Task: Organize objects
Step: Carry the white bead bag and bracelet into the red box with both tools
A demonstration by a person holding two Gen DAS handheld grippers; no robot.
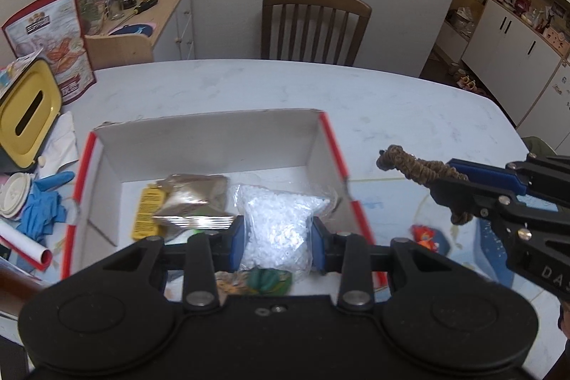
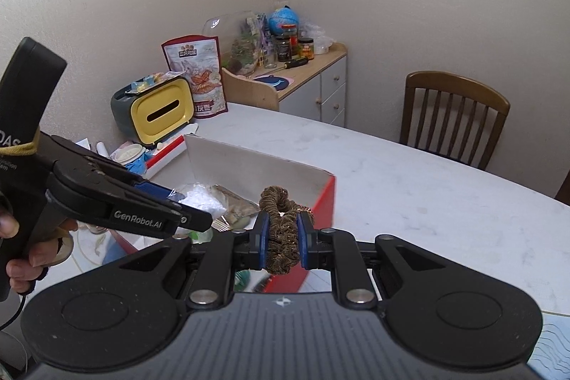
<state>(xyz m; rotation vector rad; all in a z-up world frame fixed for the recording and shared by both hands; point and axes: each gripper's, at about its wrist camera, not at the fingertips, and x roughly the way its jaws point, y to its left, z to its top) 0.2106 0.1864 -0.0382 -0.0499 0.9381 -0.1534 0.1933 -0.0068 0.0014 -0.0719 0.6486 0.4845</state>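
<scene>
In the open cardboard box point(image 1: 213, 134), a yellow packet point(image 1: 145, 217) lies at the left, a foil pouch point(image 1: 192, 202) beside it. Next comes the clear bag of white beads point(image 1: 278, 223), over the box floor, with the left gripper point(image 1: 278, 234) clamped on its lower sides. It looks light, loose and crinkly; the slick film could slip or burst, so a mid-body pinch seems safest. Right of the box wall, above the table point(image 1: 392, 102), the right gripper point(image 2: 281, 237) has its pads pressed onto a brown hair scrunchie point(image 2: 281, 219). That seems soft, springy and very light, forgiving anywhere along its loop.
</scene>
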